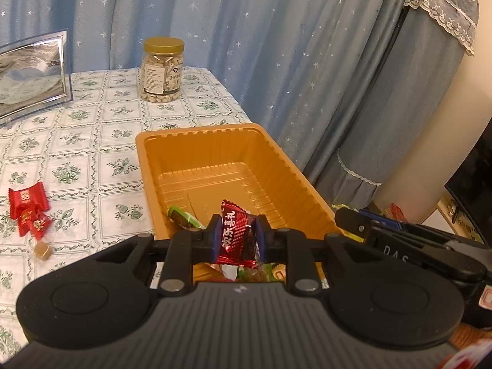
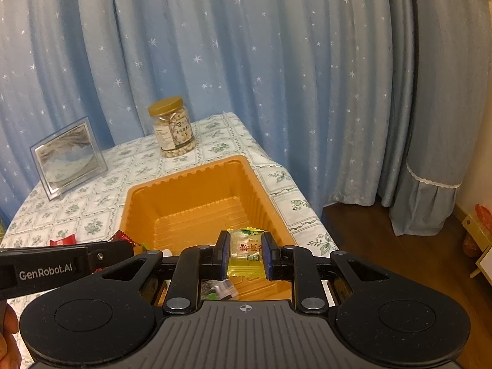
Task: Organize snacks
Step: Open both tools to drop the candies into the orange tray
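An orange plastic tray (image 1: 215, 141) (image 2: 190, 178) stands on the tablecloth and holds a few wrapped snacks at its near end, among them a green one (image 1: 183, 218). My left gripper (image 1: 237, 240) is shut on a dark red candy packet (image 1: 238, 235), held over the tray's near end. My right gripper (image 2: 246, 253) is shut on a yellow-green candy packet (image 2: 247, 249), also above the tray's near end. In the right wrist view the left gripper (image 2: 121, 252) reaches in from the left with its red packet. Loose red candies (image 1: 29, 210) and a small gold cube (image 1: 42, 250) lie on the cloth left of the tray.
A jar of nuts with a gold lid (image 1: 162, 69) (image 2: 173, 127) stands behind the tray. A clear picture frame (image 1: 30, 73) (image 2: 67, 156) stands at the back left. Blue star curtains hang behind the table (image 1: 92, 141), whose right edge drops to a wooden floor (image 2: 384, 246).
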Available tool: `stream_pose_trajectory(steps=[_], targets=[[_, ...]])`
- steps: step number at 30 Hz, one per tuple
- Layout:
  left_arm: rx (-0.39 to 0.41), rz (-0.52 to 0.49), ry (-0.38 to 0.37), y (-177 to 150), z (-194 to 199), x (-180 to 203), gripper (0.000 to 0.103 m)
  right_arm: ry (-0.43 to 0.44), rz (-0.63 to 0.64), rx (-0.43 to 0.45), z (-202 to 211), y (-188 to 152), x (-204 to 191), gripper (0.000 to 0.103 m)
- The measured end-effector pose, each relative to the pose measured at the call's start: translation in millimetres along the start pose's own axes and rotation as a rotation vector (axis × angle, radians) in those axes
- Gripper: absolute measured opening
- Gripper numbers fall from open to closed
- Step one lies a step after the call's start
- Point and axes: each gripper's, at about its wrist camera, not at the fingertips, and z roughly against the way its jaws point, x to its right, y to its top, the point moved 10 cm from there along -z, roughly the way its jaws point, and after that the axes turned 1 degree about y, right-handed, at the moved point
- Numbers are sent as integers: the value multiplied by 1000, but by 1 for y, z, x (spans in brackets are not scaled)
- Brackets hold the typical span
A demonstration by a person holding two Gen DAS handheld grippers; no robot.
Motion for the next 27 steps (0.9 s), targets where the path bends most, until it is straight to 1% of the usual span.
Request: stream_pose_trajectory(steps=[1, 2, 3, 5, 10, 13, 21, 25, 26, 27], targets=[[-2, 2, -4, 1, -4, 0, 21, -1, -2, -1, -2, 0, 1, 22], [0, 1, -5, 2, -6, -1, 24, -1, -5, -3, -3, -1, 1, 22], [0, -2, -2, 2, -8, -2, 31, -1, -6, -6, -4, -2, 1, 22], [2, -6, 7, 4, -9, -6, 34, -2, -5, -9, -6, -3, 2, 22], [12, 17, 51, 0, -2, -25, 36, 3, -11, -17, -9, -6, 2, 22], [12, 38, 80, -5, 6, -40, 40, 13, -9, -19, -11, -5, -2, 22], [21, 75, 106, -17, 24, -63, 40, 49, -10, -13, -17, 1, -15, 22], [24, 62, 139, -21, 29, -71, 42, 86, -44, -23, -25, 2, -19, 22], [25, 60, 144, -21, 31, -72, 44, 90, -52, -25, -26, 3, -19, 25], [28, 60, 150, -22, 33, -74, 46, 89, -59, -19, -25, 3, -18, 39]])
